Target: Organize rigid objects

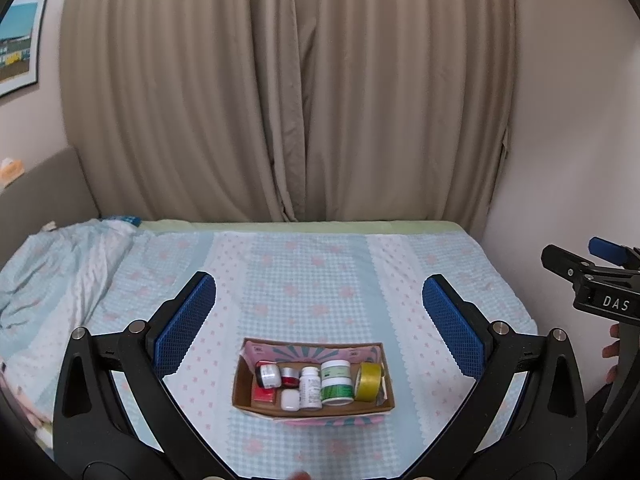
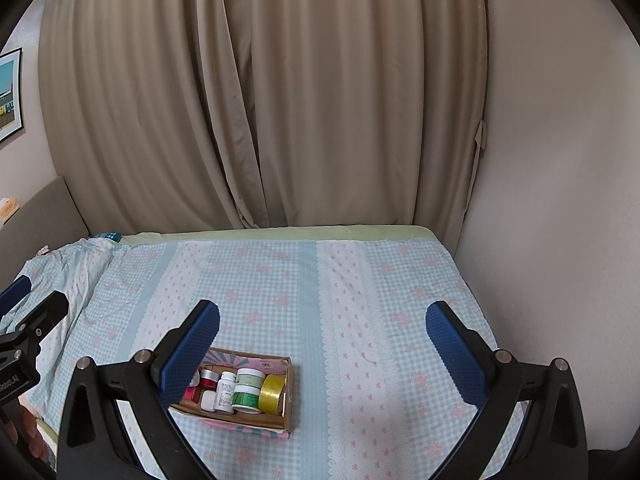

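Presently, from the left wrist view, we list: left tool [image 1: 319,322], fingers spread wide apart, holding nothing, raised above the bed [image 1: 312,264]. Cardboard box [image 1: 314,411] on the checked bedsheet, below and between the fingers. Contents, left to right: small dark-capped jar [image 1: 267,374], red-lidded jar [image 1: 289,376], flat red item [image 1: 264,395], small white container [image 1: 289,400], white pill bottle [image 1: 310,387], two stacked green-and-white tubs [image 1: 337,383], yellow tape roll [image 1: 368,381] on edge at the right end. Right tool [image 1: 576,264], seen at the far right edge, well apart from the box; from here we cannot tell whether it is apart or together. Beige curtain [image 1: 288,92] behind the bed.

From the right wrist view, we list: right tool [image 2: 322,338], fingers wide apart, empty, above the bed. Same box [image 2: 240,422], partly hidden behind the left-hand finger, with the pill bottle [image 2: 225,393] and tape roll [image 2: 272,394] showing. Nothing loose on the sheet around it.

Our judgement: every rigid item we can see already sits inside the box, so the sorting looks finished or nearly so; at most, tidying inside the box remains.
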